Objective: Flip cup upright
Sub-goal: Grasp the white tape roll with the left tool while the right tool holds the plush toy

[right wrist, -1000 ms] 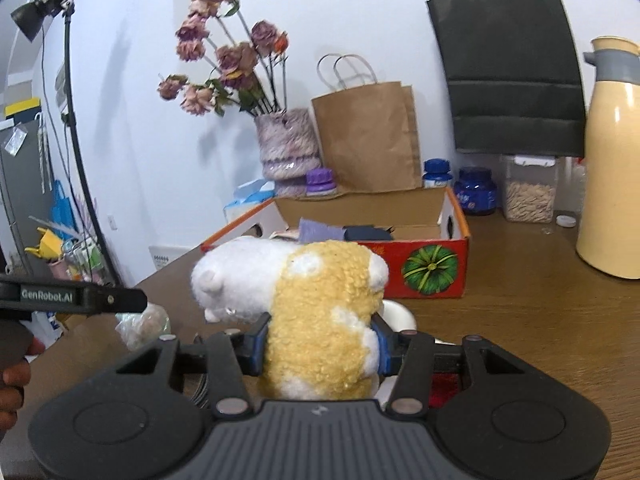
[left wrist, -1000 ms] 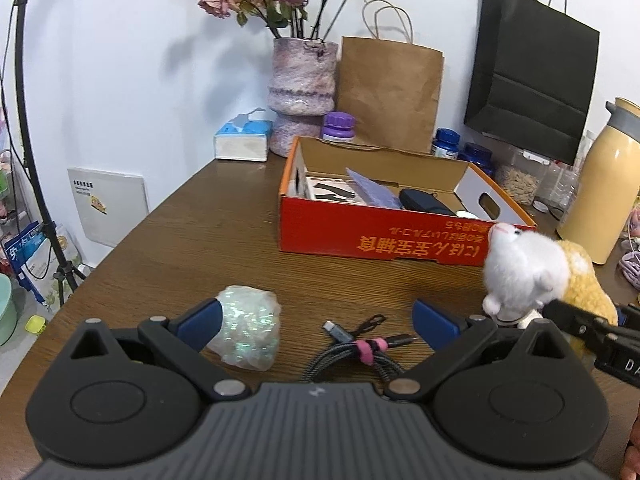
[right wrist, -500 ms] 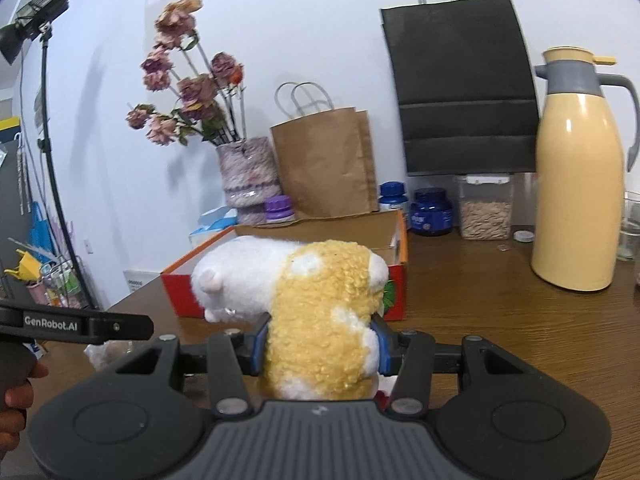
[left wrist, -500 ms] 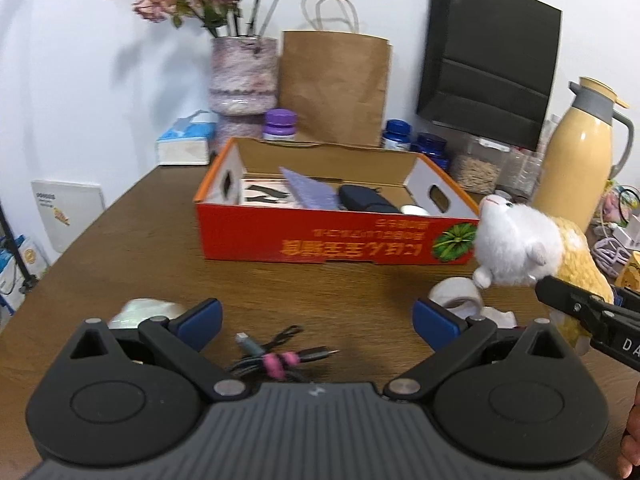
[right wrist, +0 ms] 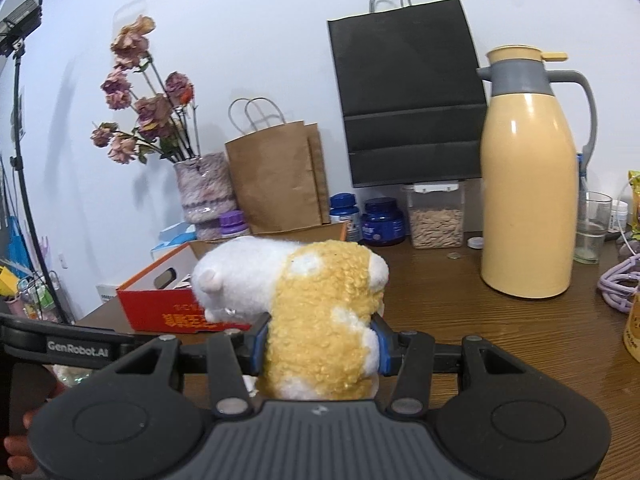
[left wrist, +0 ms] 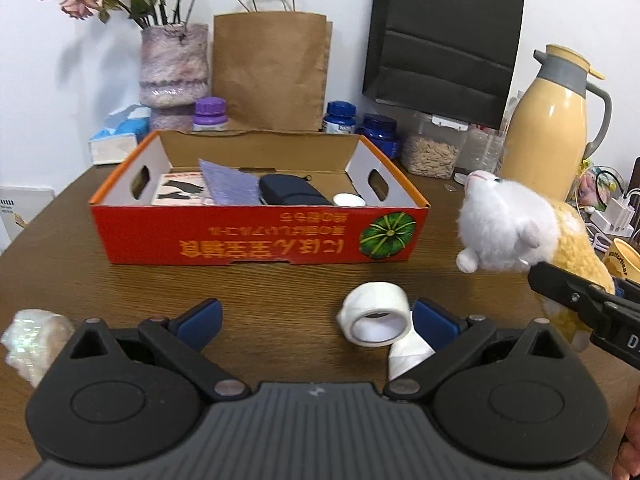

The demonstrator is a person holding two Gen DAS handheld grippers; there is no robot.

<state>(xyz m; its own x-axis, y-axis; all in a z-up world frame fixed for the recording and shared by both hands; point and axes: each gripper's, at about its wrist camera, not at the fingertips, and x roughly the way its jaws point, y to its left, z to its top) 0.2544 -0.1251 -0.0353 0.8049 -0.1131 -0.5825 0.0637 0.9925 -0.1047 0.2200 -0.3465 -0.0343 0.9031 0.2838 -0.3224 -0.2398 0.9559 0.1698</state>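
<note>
A yellow cup with "butterbear" lettering peeks out at the far right of the table, mostly hidden behind the plush; its edge also shows in the right wrist view. How it stands I cannot tell. My right gripper is shut on a white and yellow plush toy, held above the table left of the cup. My left gripper hangs open low over the table, with a white tape roll just inside its right finger.
A red cardboard box of odds and ends sits mid-table. A yellow thermos jug, jars, paper bags and a flower vase line the back wall. A crumpled shiny wrapper lies left. A glass and cables lie far right.
Both grippers have swung to the right along the table. The left one left the cable and wrapper behind and now frames the tape roll. The plush stays clamped in the right one.
</note>
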